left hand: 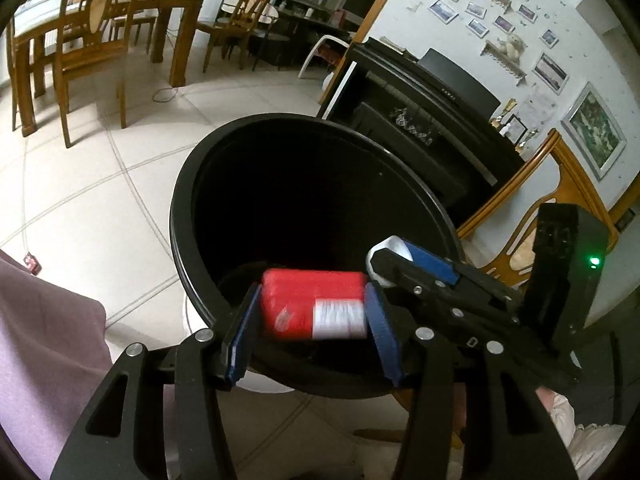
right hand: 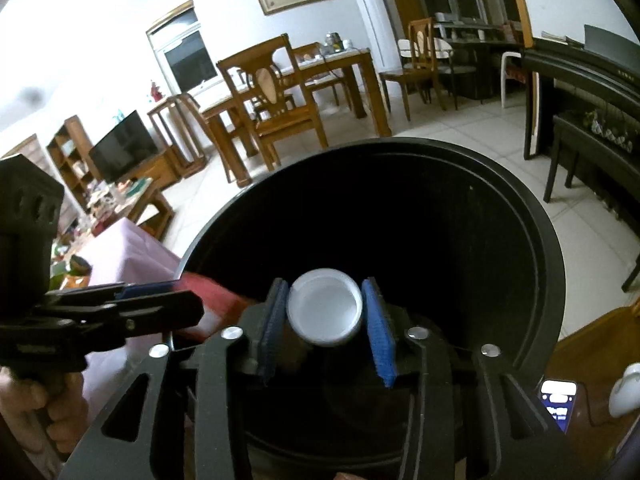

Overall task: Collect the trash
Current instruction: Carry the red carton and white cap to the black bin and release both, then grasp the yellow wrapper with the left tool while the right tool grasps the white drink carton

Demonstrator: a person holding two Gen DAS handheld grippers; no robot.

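Pale floor tiles, a wooden dining table with chairs and a black upright piano surround a black round trash bin [left hand: 192,216] that fills the middle of both wrist views.

Over the bin's near rim, the left gripper [left hand: 314,312] has a red packet with a white printed panel [left hand: 314,306] between its blue pads. The packet looks blurred, and narrow gaps show at both pads, so the jaws appear to have let go and the packet seems to be dropping into the bin. It looks light, with rounded edges like a wrapped soft pack; its short ends, where the pads sit, are the natural place to take it, and a mild squeeze should be enough.

Just beside it, the right gripper [right hand: 326,322] has a small white plastic cup [right hand: 325,307] between its pads, the open mouth turned toward the camera. Slim gaps show on either side, so the pads seem parted rather than pressing. The cup is probably thin-walled, very light and easy to crush or squirt out of a grip; the pads belong across its round side wall, near the stiffer rim.

Both items hang over the bin's dark, seemingly empty interior. A mauve cloth [left hand: 44,340] lies at the left.
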